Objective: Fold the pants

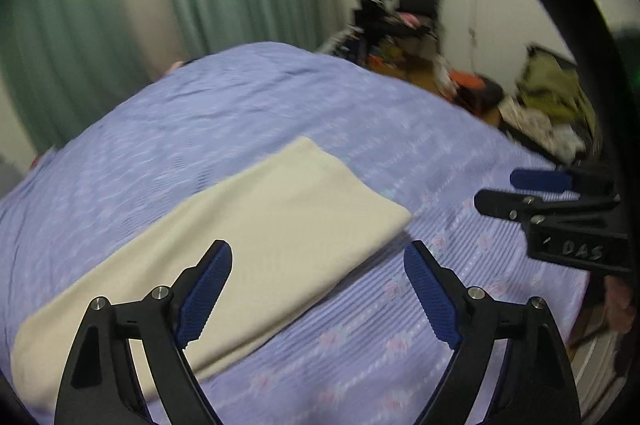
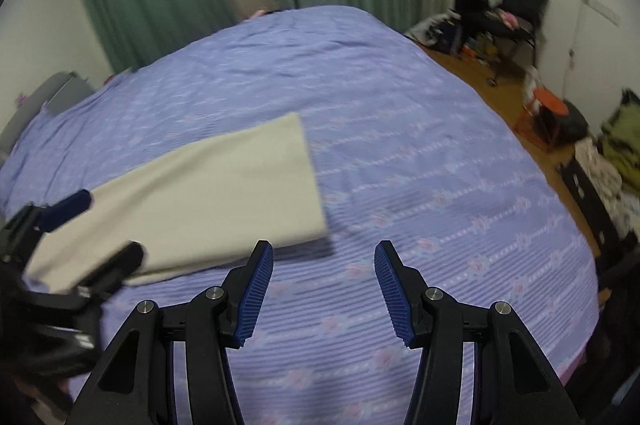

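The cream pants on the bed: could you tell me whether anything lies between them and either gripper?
Nothing visible does. The cream pants lie flat on the purple bedspread, with only bare bedspread between them and the open left gripper and open right gripper; both hover empty.

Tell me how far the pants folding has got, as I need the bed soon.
Done: the cream pants lie on the purple bedspread as one flat, narrow strip. In hand: nothing; the left claw and right claw both hang open above the bed. Left, probably: folding the strip shorter.
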The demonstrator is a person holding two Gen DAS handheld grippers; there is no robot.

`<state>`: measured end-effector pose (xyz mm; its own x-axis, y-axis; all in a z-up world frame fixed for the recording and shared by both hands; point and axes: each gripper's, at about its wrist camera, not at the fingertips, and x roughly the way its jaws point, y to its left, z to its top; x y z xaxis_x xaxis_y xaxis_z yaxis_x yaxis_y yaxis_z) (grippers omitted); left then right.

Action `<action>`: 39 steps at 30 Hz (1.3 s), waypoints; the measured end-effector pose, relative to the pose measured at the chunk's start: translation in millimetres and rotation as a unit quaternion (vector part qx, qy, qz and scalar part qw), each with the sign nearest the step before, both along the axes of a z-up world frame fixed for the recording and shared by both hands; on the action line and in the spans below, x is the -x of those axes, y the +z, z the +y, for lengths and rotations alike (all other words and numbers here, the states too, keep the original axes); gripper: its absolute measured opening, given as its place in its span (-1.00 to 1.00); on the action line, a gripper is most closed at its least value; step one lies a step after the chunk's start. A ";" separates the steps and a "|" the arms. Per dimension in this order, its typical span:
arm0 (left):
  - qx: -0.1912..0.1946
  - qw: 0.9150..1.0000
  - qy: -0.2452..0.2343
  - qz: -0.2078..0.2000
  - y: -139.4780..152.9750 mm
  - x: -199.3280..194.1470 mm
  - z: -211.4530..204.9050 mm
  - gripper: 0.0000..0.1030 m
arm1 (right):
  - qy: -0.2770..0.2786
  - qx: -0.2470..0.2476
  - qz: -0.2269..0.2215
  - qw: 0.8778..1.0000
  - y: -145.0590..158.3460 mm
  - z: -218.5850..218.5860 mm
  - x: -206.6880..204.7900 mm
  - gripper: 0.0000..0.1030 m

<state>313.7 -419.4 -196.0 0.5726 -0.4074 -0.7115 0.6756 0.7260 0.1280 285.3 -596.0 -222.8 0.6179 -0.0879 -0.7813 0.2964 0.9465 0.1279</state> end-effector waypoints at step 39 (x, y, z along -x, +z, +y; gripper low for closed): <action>0.018 1.000 -0.004 -0.016 -24.6 -55.7 -71.8 -0.75 | 0.054 -0.212 0.030 0.975 -144.4 -34.5 -122.8 -0.53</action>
